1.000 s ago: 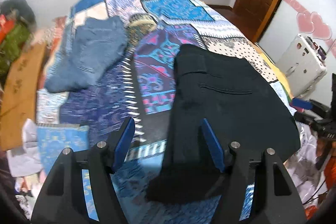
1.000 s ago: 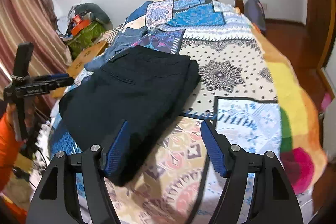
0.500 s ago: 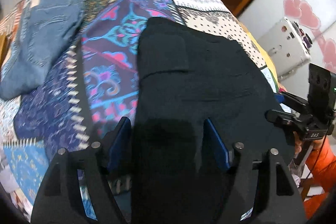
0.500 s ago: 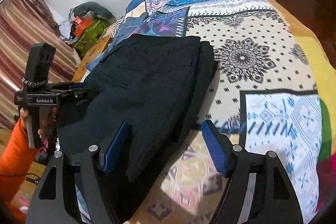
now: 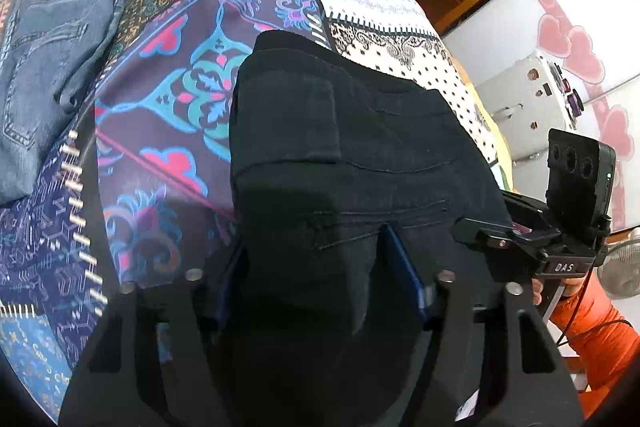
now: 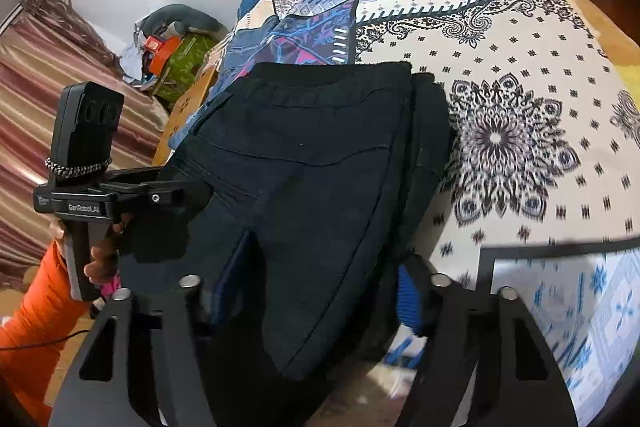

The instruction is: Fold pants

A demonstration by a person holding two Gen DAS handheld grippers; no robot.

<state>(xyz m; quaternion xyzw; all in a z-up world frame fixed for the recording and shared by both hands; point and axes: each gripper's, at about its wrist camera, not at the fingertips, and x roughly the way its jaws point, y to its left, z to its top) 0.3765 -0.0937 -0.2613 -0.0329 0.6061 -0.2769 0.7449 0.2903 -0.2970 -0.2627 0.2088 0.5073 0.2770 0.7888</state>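
Black pants point(image 5: 344, 147) between both closing grippers, left gripper point(image 5: 320, 283), right gripper point(image 6: 316, 287)

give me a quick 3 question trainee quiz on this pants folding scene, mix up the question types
1. True or false: the folded black trousers lie on a patchwork bedspread with both the left gripper and the right gripper at their near edge.
2. What lies beyond the trousers towards the bedspread's far left in the left wrist view? A) a white towel B) folded blue denim jeans C) a red jumper
3. Fill in: black fabric sits between the blue pads of ____ grippers.

Key
1. True
2. B
3. both; the jaws are closing on it.
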